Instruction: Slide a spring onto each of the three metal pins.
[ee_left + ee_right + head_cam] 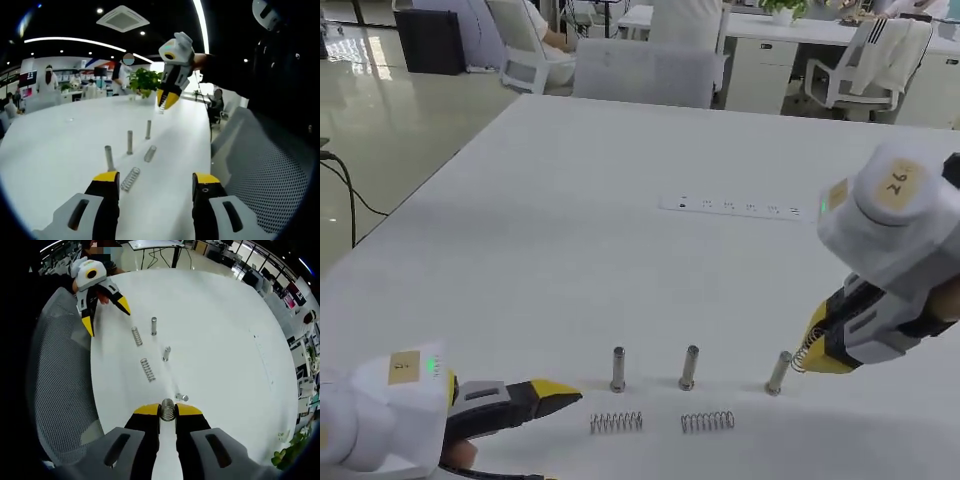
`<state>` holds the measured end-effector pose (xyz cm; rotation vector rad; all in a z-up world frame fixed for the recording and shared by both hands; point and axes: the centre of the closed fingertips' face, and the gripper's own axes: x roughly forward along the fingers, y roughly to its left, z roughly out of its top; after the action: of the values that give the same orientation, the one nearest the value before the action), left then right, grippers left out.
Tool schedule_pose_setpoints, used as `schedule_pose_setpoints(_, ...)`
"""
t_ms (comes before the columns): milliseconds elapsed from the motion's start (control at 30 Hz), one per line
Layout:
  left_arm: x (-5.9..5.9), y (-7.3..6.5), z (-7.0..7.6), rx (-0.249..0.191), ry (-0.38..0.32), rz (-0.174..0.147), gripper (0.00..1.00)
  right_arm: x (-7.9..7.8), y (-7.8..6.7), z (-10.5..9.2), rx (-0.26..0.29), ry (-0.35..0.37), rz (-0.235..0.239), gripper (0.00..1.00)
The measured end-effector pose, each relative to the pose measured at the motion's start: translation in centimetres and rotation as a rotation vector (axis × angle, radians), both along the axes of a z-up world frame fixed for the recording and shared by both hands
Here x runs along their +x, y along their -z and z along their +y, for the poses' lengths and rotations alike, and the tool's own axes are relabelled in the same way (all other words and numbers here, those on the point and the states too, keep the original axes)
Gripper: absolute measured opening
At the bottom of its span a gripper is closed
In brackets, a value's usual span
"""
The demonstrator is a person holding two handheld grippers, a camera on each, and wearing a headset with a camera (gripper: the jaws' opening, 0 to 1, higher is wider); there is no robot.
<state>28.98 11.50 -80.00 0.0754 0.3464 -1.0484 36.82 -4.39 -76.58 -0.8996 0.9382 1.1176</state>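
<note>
Surface: white table [620,200] in an open office. A power strip [735,208] lies well beyond both tongs, and office chairs stand at the far edge.
Left tongs [155,177]: jaws spread wide, holding nothing. They sit low over the table with the tips aimed along the row of parts. Judged to be waiting, or lined up for a pickup.
Left pin [618,368]: upright and bare. It is the pin nearest the left tongs, just ahead of the tips.
Loose springs: first loose spring [616,422] lies flat just ahead of the left tongs, on the near side of the left pin. Second loose spring [707,421] lies farther along, in front of the middle pin. Both are within easy reach, probably laid out that way.
Middle pin [690,367]: upright and bare, roughly midway between the two tongs.
Right pin [779,372]: bare, just beyond the tips of the right tongs.
Right tongs [817,350]: jaws pressed onto the held spring [167,411], pinching it by its sides. The open bore points forward, which suits threading it over the pin top.
Contact: spring end is close to the right pin's top; cannot tell if they touch.
Progress: no pin carries a spring yet.
</note>
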Motion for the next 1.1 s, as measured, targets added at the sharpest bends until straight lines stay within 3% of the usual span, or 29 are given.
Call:
schedule_pose_setpoints(467, 0.0, 0.1, 0.1, -0.001, -0.008, 0.003, 0.55, 2.4, 1.3, 0.0, -0.001, 0.015, 0.004, 0.08)
schedule_pose_setpoints(1100, -0.2, 0.4, 0.4, 0.0, -0.013, 0.011, 0.54, 2.8, 2.8, -0.1, -0.021, 0.02, 0.043, 0.08)
